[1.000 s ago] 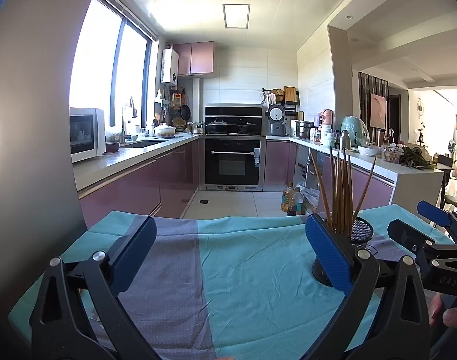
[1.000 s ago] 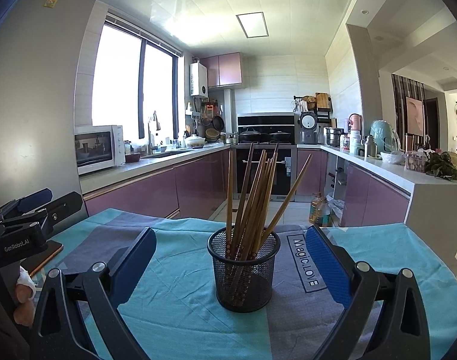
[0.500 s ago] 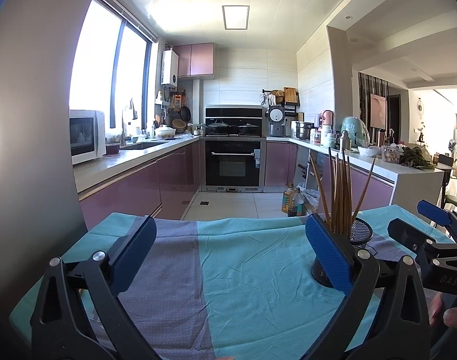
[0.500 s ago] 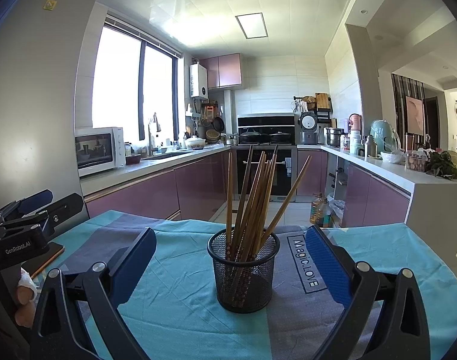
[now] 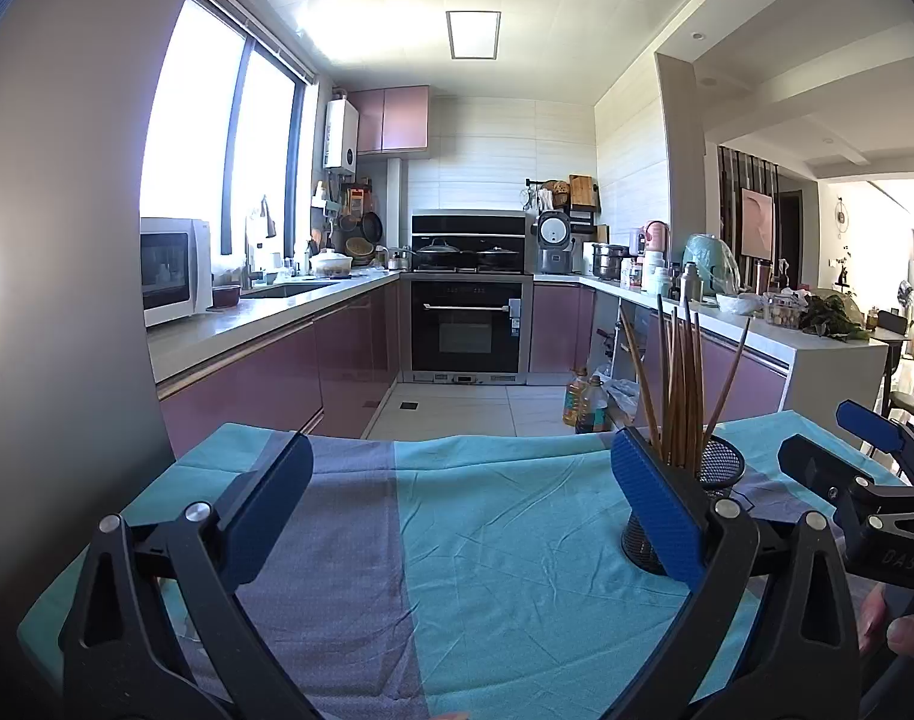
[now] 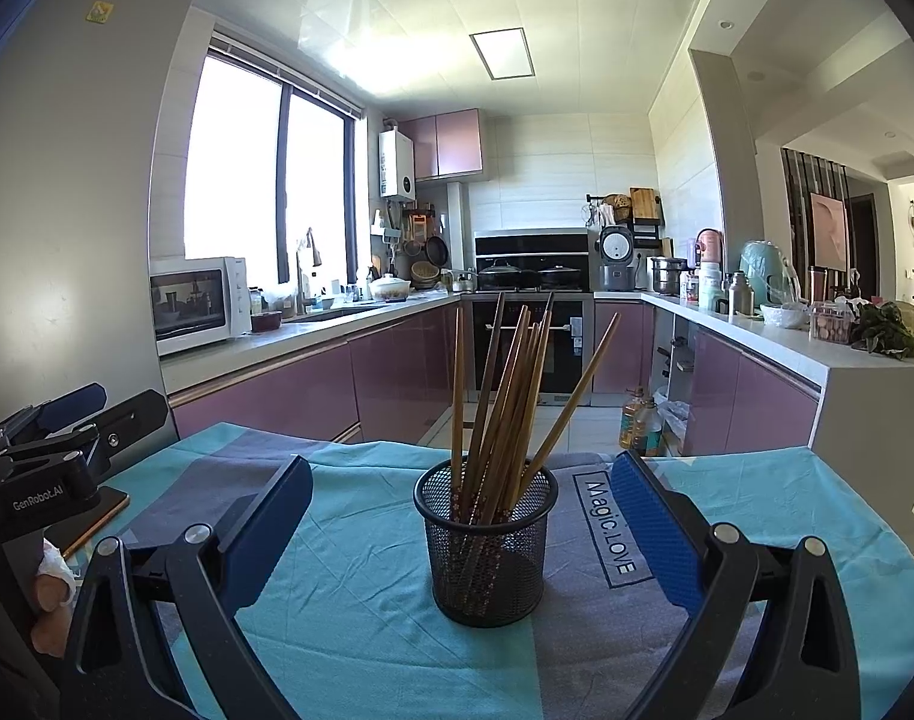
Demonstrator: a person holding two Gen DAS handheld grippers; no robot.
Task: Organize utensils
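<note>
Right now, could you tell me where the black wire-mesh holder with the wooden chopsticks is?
The black wire-mesh holder stands upright on the teal tablecloth, centred ahead of the open right gripper, left of the "Magic.LOVE" print.

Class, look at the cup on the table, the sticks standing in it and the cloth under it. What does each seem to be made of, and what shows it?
Cup: likely black-coated metal mesh; you can see through its fine grid.
Chopsticks: probably wood or bamboo; brown, matte, some darker.
Tablecloth: woven fabric, teal and grey; it creases softly.
</note>
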